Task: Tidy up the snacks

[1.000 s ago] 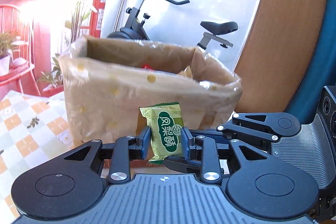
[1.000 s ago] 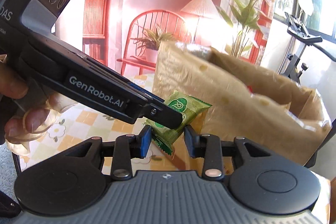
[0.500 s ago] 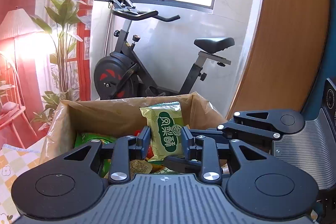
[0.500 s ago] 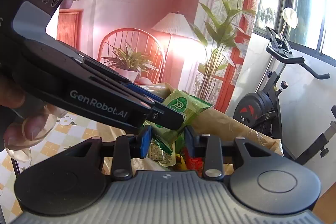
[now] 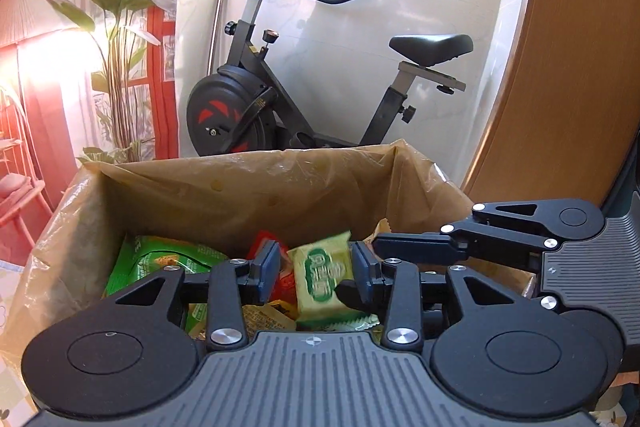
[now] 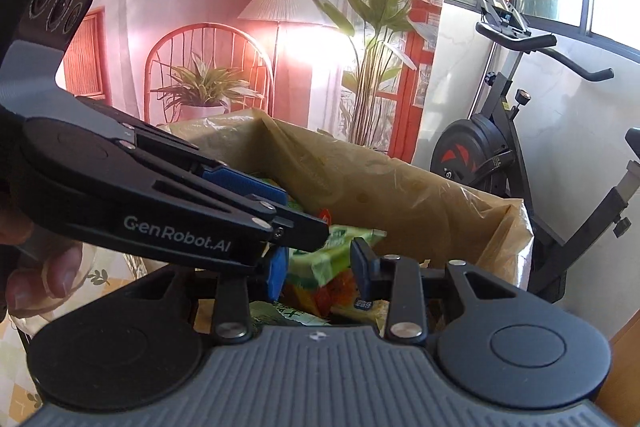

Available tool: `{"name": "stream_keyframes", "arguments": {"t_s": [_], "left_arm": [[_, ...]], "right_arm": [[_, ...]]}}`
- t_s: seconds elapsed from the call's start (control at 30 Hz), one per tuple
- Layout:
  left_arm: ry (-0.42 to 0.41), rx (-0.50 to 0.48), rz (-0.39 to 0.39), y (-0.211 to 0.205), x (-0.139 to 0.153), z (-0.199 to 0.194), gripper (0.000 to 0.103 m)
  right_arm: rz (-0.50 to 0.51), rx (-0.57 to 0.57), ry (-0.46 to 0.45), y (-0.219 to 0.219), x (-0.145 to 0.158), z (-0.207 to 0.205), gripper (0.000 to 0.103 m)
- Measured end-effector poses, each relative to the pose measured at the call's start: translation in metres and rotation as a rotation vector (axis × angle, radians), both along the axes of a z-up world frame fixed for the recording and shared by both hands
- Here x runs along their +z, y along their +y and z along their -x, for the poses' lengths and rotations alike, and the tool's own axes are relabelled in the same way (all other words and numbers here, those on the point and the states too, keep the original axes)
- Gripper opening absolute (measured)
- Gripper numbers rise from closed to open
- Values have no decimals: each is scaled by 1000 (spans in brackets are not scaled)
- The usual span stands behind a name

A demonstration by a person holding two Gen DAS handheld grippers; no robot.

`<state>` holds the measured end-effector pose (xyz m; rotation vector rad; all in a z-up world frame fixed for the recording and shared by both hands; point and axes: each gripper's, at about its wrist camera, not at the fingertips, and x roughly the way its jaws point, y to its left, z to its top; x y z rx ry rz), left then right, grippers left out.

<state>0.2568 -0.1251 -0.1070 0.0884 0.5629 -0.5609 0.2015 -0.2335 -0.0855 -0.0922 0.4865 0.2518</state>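
A brown plastic-lined box [image 5: 248, 195] holds several snack packets, green, red and yellow. My left gripper [image 5: 316, 269] is open above the box, with a green snack packet [image 5: 326, 279] loose between its pads, tilted and dropping onto the pile. My right gripper [image 6: 318, 267] is open just beside the left one, over the same box [image 6: 400, 195]; the green packet [image 6: 320, 259] shows between its pads too. The left gripper's fingers [image 6: 224, 203] cross the right wrist view from the left.
An exercise bike [image 5: 280, 99] stands behind the box by a white wall. A tall plant [image 6: 380, 39], a lamp [image 6: 286, 3] and a red chair [image 6: 208, 67] stand at the left. A wooden panel [image 5: 568, 59] is at the right.
Both grippers rose from in front of the box to above its opening. The left gripper opened and let go of the green packet, which now tilts and falls among the snacks.
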Motion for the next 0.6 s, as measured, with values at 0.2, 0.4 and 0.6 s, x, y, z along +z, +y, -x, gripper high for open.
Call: {"name": "stream_keyframes", "arguments": {"t_s": [0.2,0.4,0.6], "left_arm": [[-102,37,-39,18,22,21,78],[-181,153,-57,43,48,54,87],[-281,205,-69,62,75,103,88]], "right_arm": [[-40,-103,-30,-5,14,19,66],[-129,-189,-107,-2,42,55,97],[-141,-236,-144,17,67,91,100]]}}
